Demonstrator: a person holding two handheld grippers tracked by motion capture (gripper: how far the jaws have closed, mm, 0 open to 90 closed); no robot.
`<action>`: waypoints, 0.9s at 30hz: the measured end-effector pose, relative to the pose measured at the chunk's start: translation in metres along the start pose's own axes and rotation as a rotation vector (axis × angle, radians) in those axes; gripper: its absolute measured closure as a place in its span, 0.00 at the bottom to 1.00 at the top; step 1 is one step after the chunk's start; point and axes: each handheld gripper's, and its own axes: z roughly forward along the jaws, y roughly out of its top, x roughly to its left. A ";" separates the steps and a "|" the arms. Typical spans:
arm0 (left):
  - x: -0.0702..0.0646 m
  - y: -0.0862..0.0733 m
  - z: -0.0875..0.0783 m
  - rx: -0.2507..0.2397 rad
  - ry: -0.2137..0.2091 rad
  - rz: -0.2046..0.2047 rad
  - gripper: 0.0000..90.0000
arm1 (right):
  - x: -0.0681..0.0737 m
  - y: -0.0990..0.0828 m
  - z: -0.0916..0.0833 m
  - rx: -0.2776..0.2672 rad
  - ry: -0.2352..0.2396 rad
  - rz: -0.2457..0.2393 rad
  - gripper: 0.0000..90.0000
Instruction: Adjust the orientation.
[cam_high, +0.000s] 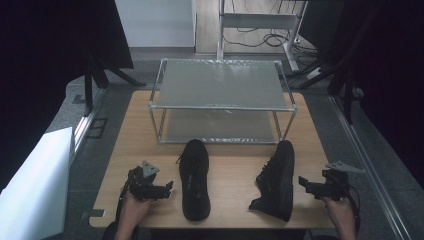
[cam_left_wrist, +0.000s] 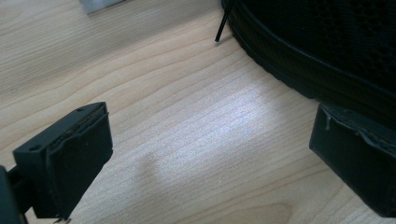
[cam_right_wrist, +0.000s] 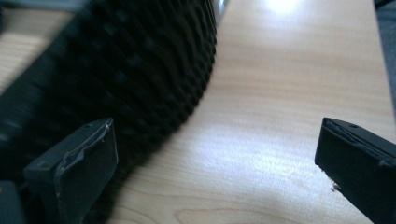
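Two black shoes lie on the wooden table (cam_high: 230, 170). The left shoe (cam_high: 194, 177) stands upright, toe toward the rack. The right shoe (cam_high: 277, 180) is tipped on its side, sole facing right. My left gripper (cam_high: 166, 189) rests open just left of the left shoe. In the left gripper view, my left gripper (cam_left_wrist: 210, 163) spans bare wood, with the left shoe's sidewall (cam_left_wrist: 327, 46) near the right jaw. My right gripper (cam_high: 303, 183) is open beside the right shoe's sole. In the right gripper view, my right gripper (cam_right_wrist: 215, 172) has the ridged sole (cam_right_wrist: 116, 70) at its left jaw.
A two-shelf metal rack (cam_high: 222, 82) stands at the back of the table, both shelves bare. A lace tip (cam_left_wrist: 219, 32) pokes out from the left shoe. A white panel (cam_high: 35, 185) leans at the left, off the table. Dark equipment stands on both sides.
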 end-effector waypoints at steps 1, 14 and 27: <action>0.000 0.000 0.001 0.003 0.001 0.000 0.00 | 0.005 0.006 -0.006 -0.014 0.007 -0.011 0.00; 0.000 -0.001 0.002 0.017 0.001 0.003 0.00 | 0.033 0.028 -0.005 -0.041 0.035 -0.064 0.00; 0.001 -0.002 0.002 0.028 0.010 0.001 0.00 | 0.029 0.021 -0.004 -0.015 0.010 -0.036 0.00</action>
